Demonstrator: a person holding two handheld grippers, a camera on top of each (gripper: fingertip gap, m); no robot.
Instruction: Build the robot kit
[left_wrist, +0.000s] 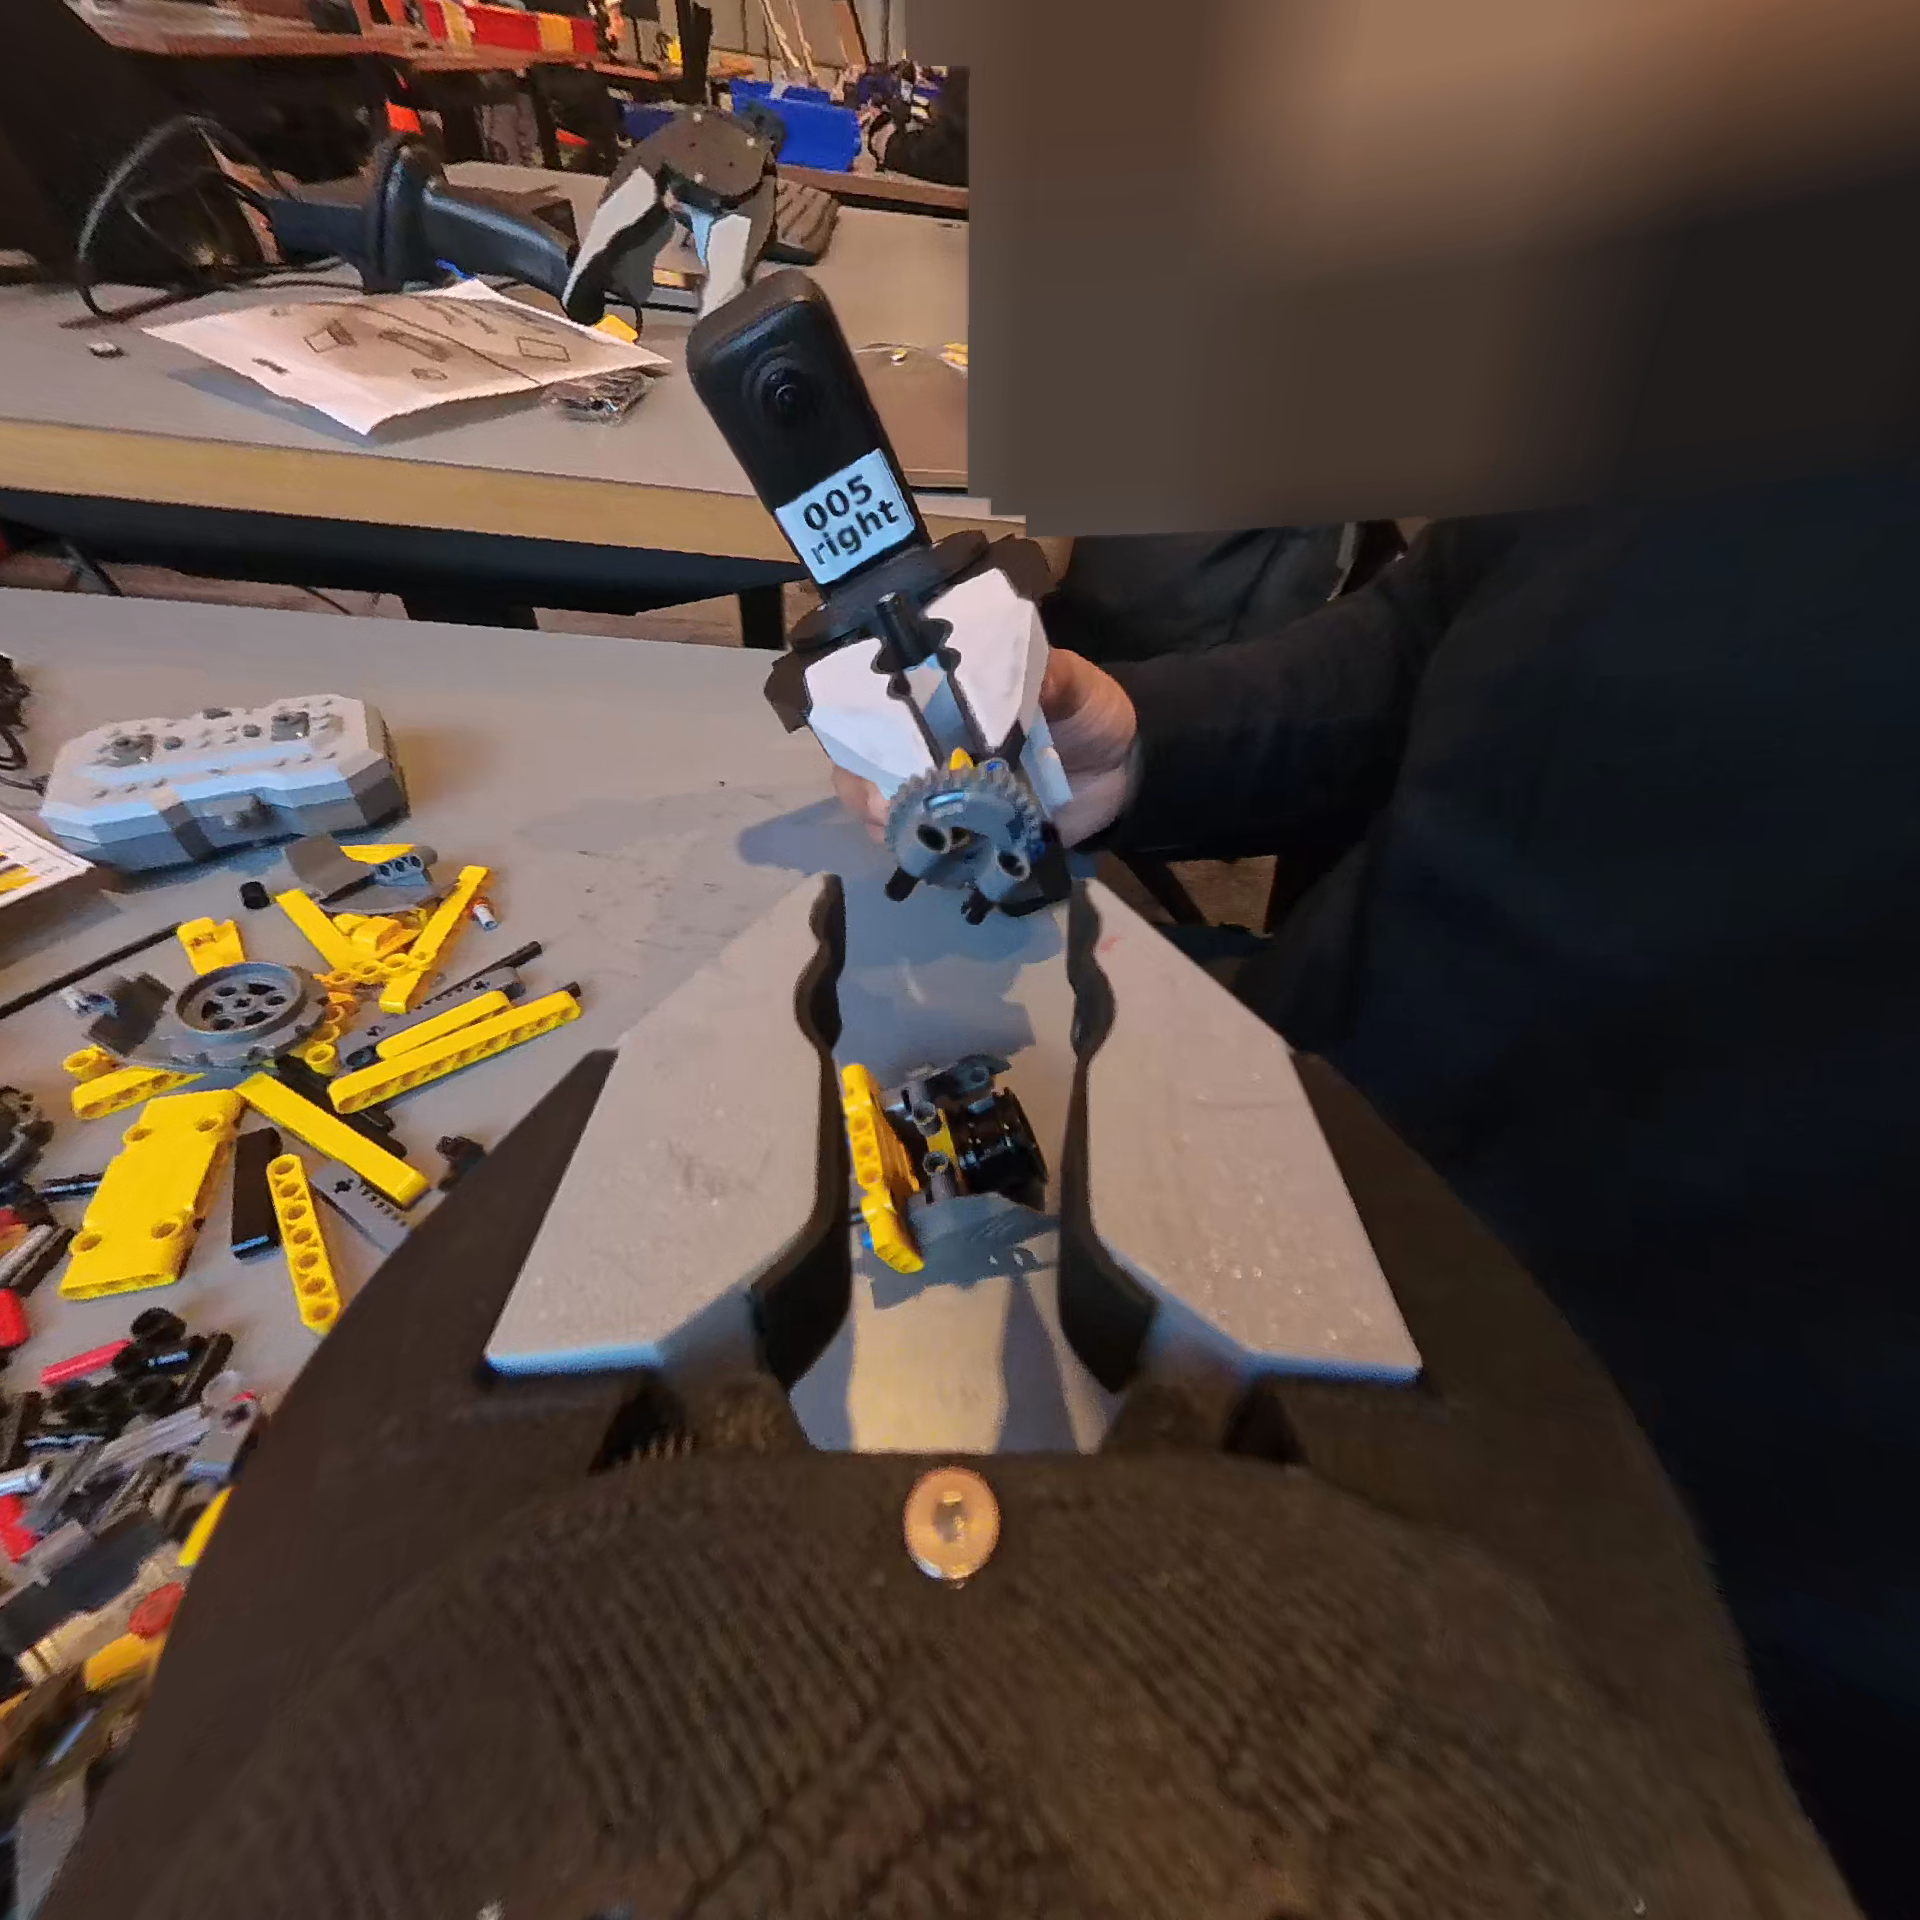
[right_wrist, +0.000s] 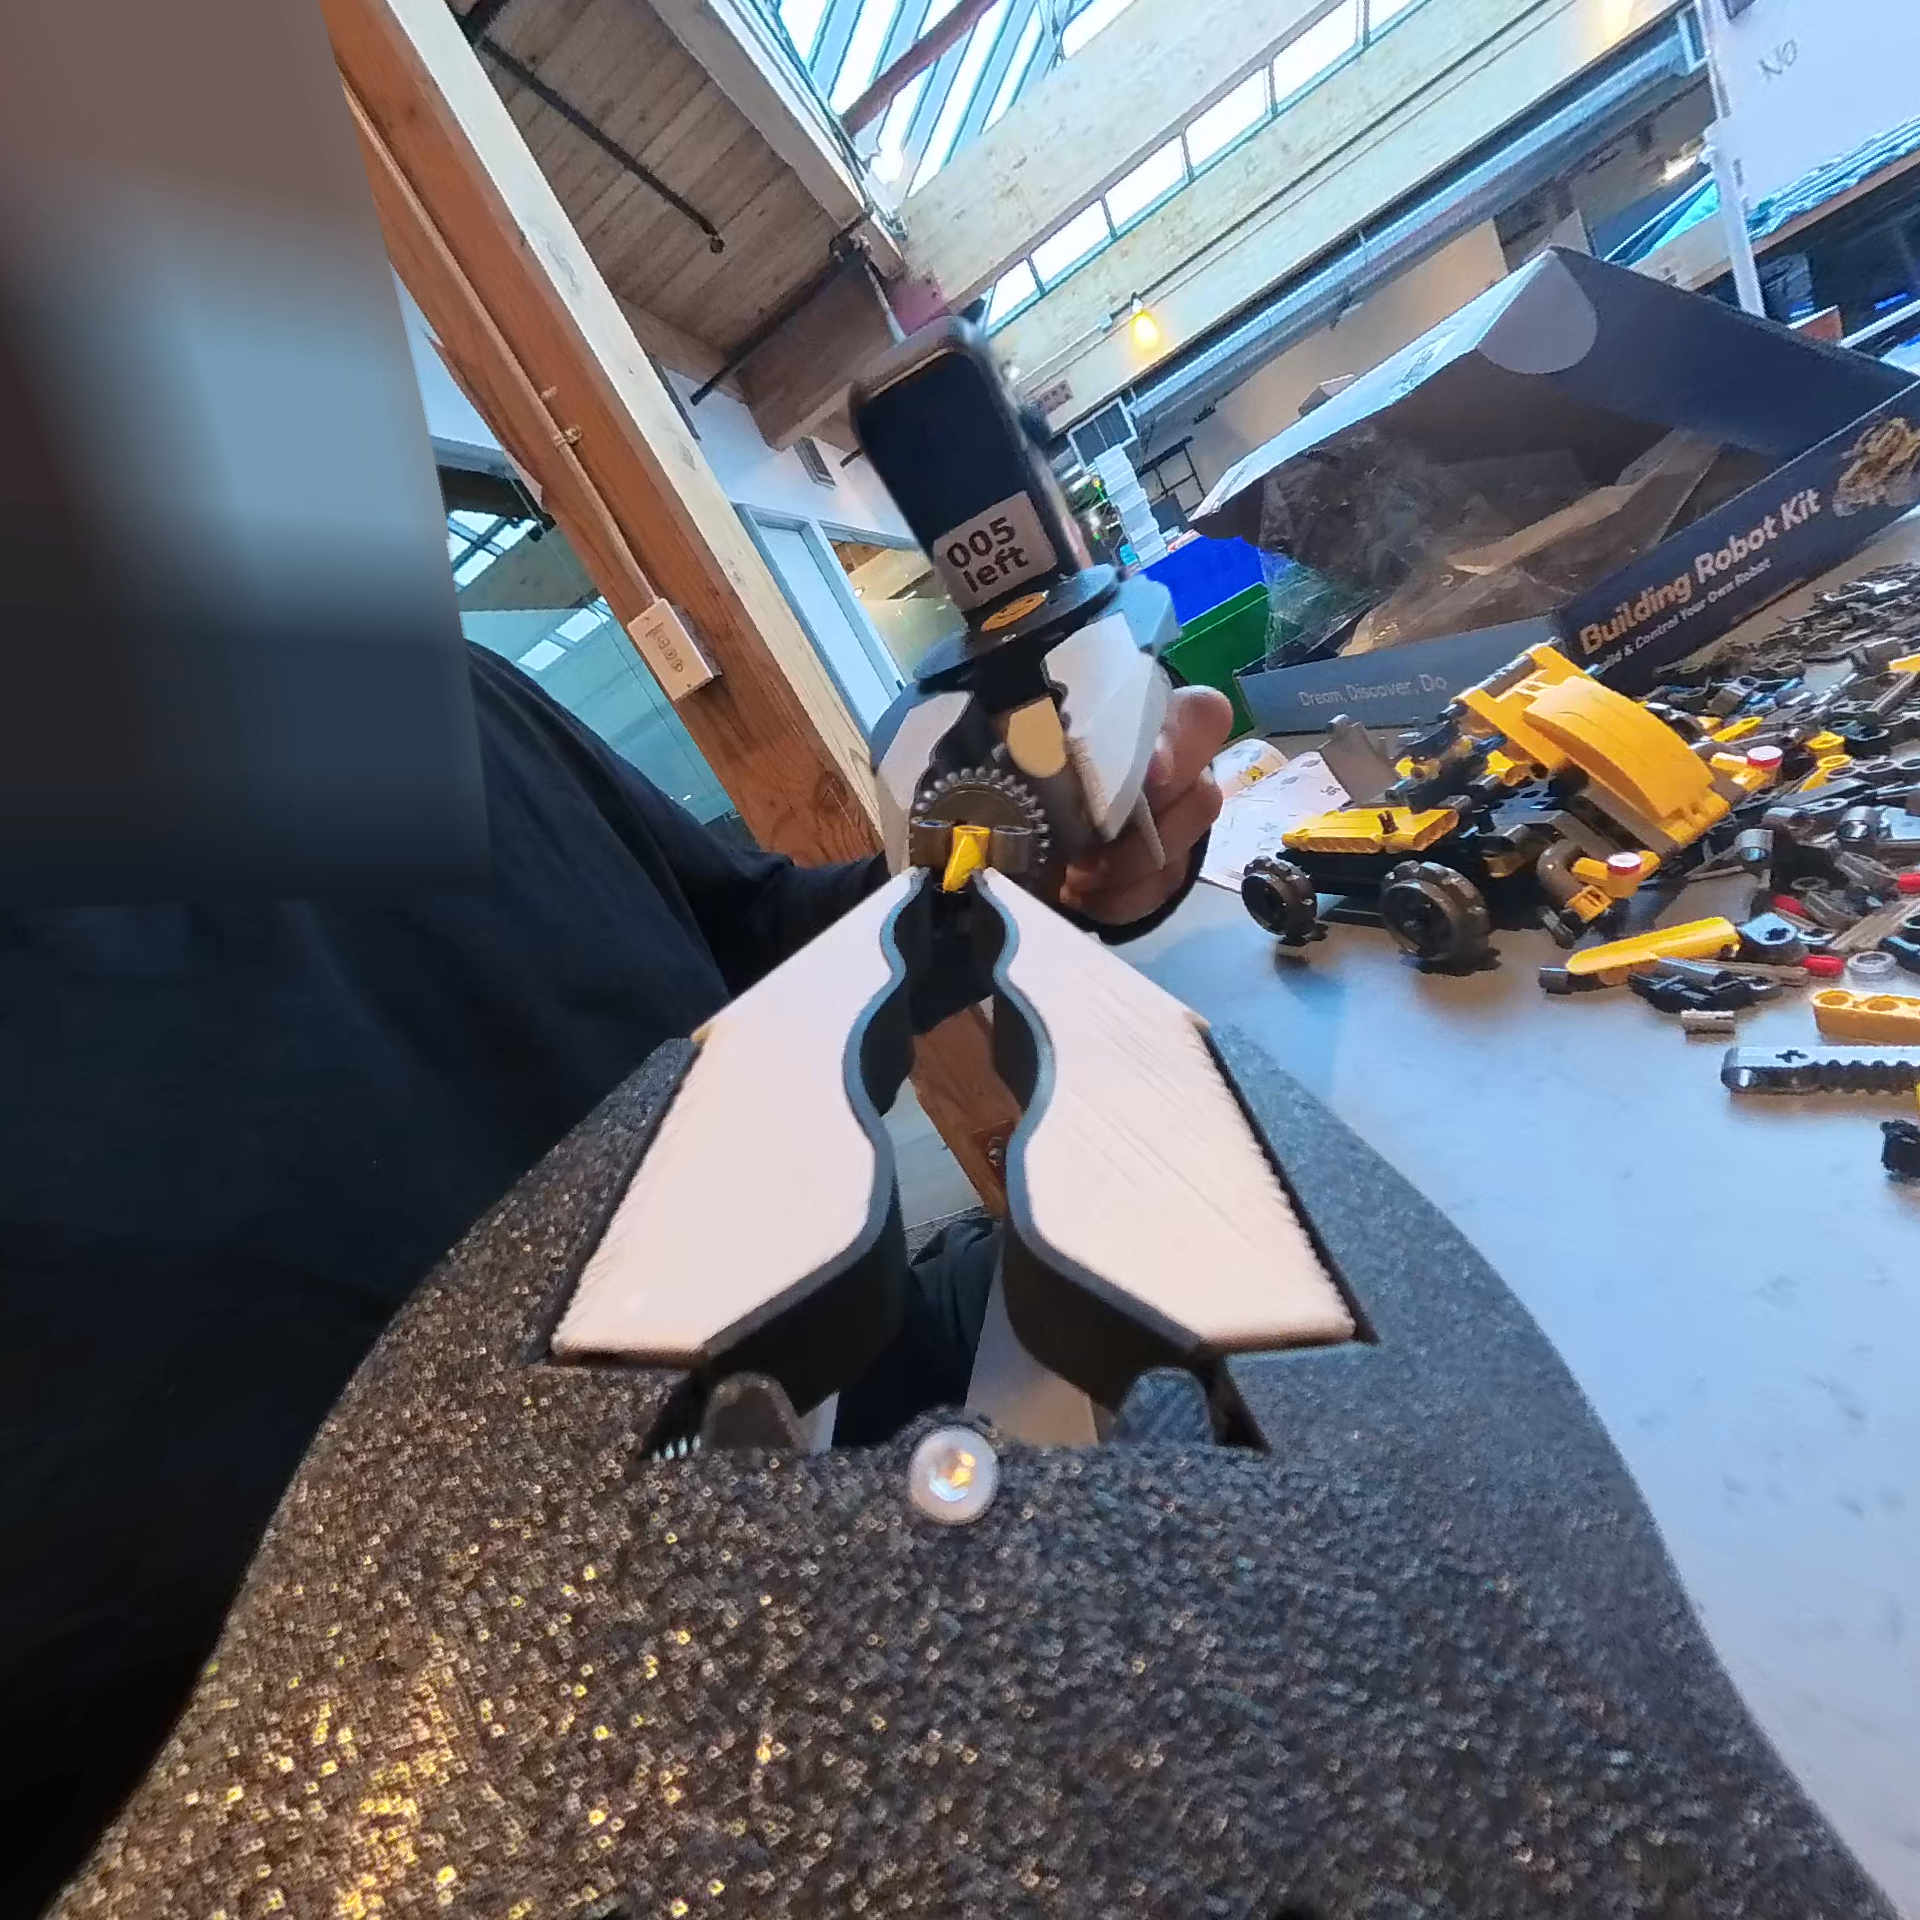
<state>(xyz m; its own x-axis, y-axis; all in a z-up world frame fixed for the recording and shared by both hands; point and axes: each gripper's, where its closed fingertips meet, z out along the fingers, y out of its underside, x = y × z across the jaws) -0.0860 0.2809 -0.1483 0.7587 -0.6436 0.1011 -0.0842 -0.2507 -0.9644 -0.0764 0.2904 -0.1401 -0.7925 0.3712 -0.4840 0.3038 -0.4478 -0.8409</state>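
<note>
The right gripper (right_wrist: 951, 883), jaws clamped on a grey toothed plastic gear assembly (left_wrist: 961, 831), held it raised above the grey tabletop (left_wrist: 623, 748). The left gripper (left_wrist: 951, 914) faced it, jaws apart, empty, over a small yellow-and-black wheel sub-assembly (left_wrist: 940, 1158).

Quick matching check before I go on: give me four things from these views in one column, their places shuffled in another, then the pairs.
1 gear assembly
2 small wheel assembly
3 grey hub
4 yellow car

A between the open left gripper fingers, on the table
B clamped in the right gripper
C beyond the loose yellow beams
D before the open box

1-B, 2-A, 3-C, 4-D
</note>
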